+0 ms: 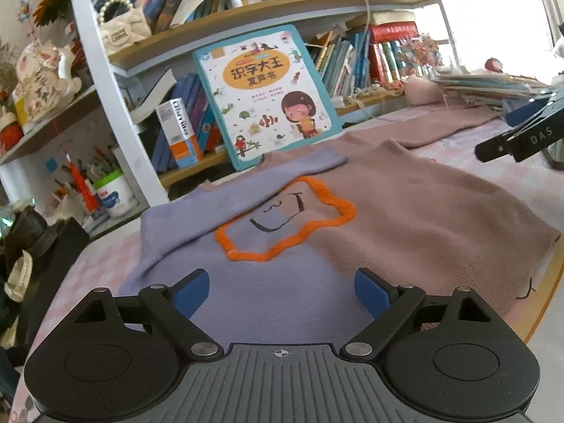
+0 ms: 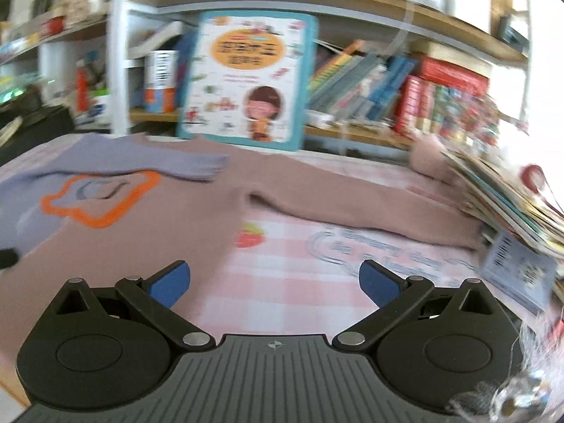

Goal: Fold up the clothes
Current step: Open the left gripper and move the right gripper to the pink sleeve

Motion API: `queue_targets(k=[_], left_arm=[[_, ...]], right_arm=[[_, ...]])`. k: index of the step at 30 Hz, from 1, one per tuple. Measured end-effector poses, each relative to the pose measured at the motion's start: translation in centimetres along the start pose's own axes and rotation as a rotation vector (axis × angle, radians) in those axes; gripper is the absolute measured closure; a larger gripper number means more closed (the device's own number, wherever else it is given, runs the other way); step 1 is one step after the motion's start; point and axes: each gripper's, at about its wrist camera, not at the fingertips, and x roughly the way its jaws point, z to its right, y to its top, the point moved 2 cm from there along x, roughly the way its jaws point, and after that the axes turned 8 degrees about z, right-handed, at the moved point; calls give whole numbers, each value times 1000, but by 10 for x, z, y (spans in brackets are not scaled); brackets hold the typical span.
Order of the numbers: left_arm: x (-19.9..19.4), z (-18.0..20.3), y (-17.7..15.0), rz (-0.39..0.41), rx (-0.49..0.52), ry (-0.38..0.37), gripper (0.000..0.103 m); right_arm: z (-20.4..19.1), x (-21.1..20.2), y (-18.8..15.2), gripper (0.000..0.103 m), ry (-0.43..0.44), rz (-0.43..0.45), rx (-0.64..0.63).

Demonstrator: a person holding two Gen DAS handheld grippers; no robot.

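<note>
Knitted lilac and dusty pink are filling the left wrist view, where the sweater [image 1: 352,218] is lying flat on the checked cloth [image 1: 102,264] that is covering the table, its orange star outline [image 1: 285,222] facing up. The lilac sleeve [image 1: 253,183] is already lying folded across the chest, its cuff ending near the collar, so I am judging the first fold as done. The left gripper [image 1: 282,290] is hovering over the lilac hem with its blue pads [image 1: 192,290] spread wide and nothing between them. At the right edge the right gripper [image 1: 518,134] is showing above the pink sleeve, apart from the fabric. A picture book [image 1: 264,95] is leaning against the shelf [image 1: 282,3] just behind the sweater. In the right wrist view, which is blurring with motion, the right gripper [image 2: 275,283] is holding its fingers wide apart too, gripping nothing, over the bare cloth [image 2: 299,282] just beside the pink body. The pink sleeve [image 2: 352,208] is stretching out flat toward a stack of books [image 2: 511,197] at the right, its cuff lying right by them, while the lilac sleeve [image 2: 169,164] is crossing the chest above the star [image 2: 102,199]. By my reading the task is sitting at an early stage: the pink sleeve is waiting to be brought in over the chest, and the body is remaining to be folded up after that.
</note>
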Motion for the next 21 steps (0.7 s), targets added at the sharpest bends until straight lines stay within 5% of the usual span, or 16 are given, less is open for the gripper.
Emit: queue_targets(k=[12,21], left_arm=[[3,-15,-2,-16,-99,-12,6],[3,-18,-2,-21,-111,17,4]], right_arm=[[89,35,30,0,-136,-121,44],[151,77,40,6,-155,-260,296]])
